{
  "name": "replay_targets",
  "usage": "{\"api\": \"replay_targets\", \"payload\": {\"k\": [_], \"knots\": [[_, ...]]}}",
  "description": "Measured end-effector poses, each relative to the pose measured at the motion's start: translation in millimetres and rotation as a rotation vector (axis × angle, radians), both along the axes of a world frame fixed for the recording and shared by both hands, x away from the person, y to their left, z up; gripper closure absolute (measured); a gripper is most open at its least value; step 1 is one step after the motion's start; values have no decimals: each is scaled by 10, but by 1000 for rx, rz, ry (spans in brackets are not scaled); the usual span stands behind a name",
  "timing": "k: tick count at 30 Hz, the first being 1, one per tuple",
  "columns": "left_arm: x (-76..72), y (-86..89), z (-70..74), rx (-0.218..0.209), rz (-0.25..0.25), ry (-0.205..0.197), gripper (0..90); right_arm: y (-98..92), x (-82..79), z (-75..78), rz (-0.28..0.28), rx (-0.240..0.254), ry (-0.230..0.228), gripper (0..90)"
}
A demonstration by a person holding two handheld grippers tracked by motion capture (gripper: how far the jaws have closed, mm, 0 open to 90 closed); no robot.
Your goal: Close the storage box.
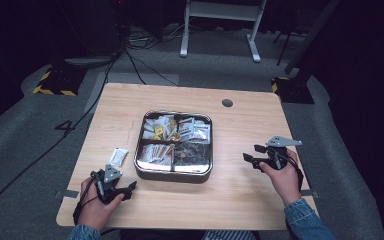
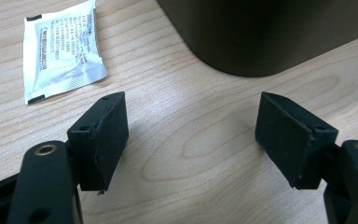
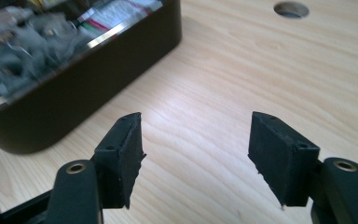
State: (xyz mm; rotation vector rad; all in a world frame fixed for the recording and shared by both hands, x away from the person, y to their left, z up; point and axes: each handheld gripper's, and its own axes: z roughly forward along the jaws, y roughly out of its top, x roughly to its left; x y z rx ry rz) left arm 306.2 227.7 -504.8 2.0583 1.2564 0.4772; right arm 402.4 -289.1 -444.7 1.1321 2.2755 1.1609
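Hands low at table's near edge, left claw [image 1: 130,188] apart beside sachet [image 1: 118,156]; right claw [image 1: 253,153] apart, facing tray [image 1: 141,167]

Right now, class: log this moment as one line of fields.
left gripper: open, empty, near white sachet | right gripper: open, empty, right of tin | tin: full of sachets | table: wood

The right gripper [image 3: 196,154], jaws apart and empty, hangs over bare table [image 3: 242,84] beside the tray [image 3: 88,79].
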Motion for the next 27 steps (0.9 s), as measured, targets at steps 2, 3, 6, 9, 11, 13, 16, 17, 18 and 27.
{"api": "replay_targets", "payload": {"k": [2,3,6,9,11,13,16,17,18,27], "knots": [[0,0,0,0,0,0,261,-42,-21,-65,-12,-3,7,353],[0,0,0,1,0,0,261,-61,-33,-99,-18,-8,14,349],[1,1,1,3,-2,-1,261,-121,-65,-216,-24,-49,16,348],[1,2,2,4,-2,1,261,-181,-106,-360,-42,-65,31,350],[0,0,1,1,-1,2,261,-202,-122,-447,-37,-99,60,350],[1,2,2,3,-3,1,261,-222,-131,-498,-41,-117,67,350],[0,2,2,4,-3,1,261,-225,-133,-545,-52,-107,60,321],[0,1,2,2,-1,2,261,-220,-132,-554,-53,-102,55,308],[0,0,2,2,-1,1,261,-213,-134,-563,-57,-100,48,291],[-1,-2,1,2,-1,0,261,-112,-119,-602,-60,-103,42,141]]}}
